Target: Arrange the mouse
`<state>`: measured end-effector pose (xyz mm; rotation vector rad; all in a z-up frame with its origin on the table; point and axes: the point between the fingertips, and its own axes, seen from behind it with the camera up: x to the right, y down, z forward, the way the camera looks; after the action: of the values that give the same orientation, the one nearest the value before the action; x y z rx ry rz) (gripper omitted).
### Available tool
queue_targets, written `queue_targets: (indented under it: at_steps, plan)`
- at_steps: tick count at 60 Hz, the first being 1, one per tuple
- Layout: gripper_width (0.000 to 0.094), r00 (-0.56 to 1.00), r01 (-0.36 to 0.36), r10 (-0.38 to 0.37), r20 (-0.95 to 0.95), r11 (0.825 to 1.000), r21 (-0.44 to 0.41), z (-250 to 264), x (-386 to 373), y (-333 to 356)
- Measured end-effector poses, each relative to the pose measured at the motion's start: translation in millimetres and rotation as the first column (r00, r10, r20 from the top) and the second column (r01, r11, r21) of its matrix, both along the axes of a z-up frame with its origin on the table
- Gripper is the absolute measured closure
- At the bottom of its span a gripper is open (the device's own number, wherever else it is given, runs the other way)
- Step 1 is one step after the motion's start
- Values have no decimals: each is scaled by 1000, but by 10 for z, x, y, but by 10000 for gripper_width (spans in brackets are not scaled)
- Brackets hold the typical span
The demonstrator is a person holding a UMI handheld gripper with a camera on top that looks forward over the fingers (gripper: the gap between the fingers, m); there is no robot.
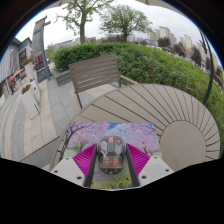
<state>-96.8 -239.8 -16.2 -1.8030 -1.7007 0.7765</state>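
A grey and black mouse (111, 152) with a reddish glow at its near end sits between my two fingers. My gripper (112, 146) is shut on the mouse, and both pink pads (86, 158) press against its sides. Under the mouse lies a mouse mat (80, 133) printed with pink cherry blossom. The mat rests on the near part of a round slatted wooden table (165, 105). I cannot see whether the mouse is touching the mat or held just above it.
A wooden bench (95, 72) stands beyond the table on a paved terrace (40, 110). Behind the bench runs a green hedge (150, 60), with trees and buildings farther off. The table's curved edge drops away just past the mat on the left.
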Motion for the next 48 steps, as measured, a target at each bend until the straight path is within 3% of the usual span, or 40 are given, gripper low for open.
queue_targets:
  at_steps: [4, 6, 17, 27, 39, 48]
  plan:
    - [65, 1000, 21, -21, -1, 999, 25, 107, 32, 62]
    - [103, 999, 33, -33, 8, 999, 38, 168, 75, 101]
    - [88, 996, 67, -68, 51, 998, 19, 914, 634, 203]
    - [90, 993, 86, -91, 75, 994, 61, 1549, 1438, 420]
    - [88, 987, 132, -136, 86, 990, 42, 1777, 2074, 574]
    - [87, 984, 155, -161, 75, 984, 86, 1766, 2146, 790]
